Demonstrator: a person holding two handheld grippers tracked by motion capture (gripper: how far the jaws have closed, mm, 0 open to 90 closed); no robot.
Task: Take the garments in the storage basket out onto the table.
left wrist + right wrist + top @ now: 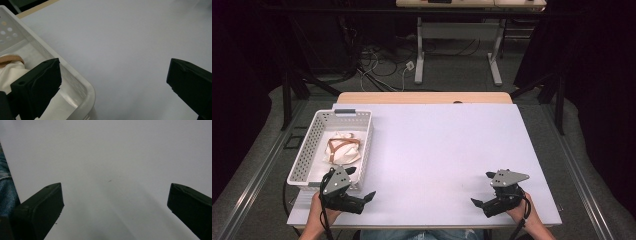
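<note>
A white perforated basket (310,150) stands at the left of the white tabletop (447,150). In it lies a cream cloth item with tan straps (343,148). My left gripper (361,182) is open at the basket's near right corner, with nothing between its jaws. In the left gripper view the left gripper (113,75) has one jaw over the basket's rim (83,86) and the cream cloth (10,72), and the other over bare table. My right gripper (482,188) is open at the near right of the table. In the right gripper view the right gripper (115,195) spans bare white surface.
Beyond the white board a strip of wooden table edge (424,97) shows. Another desk's legs (419,55) and cables lie on the floor behind. Blue jeans (5,185) show at the left edge of the right gripper view.
</note>
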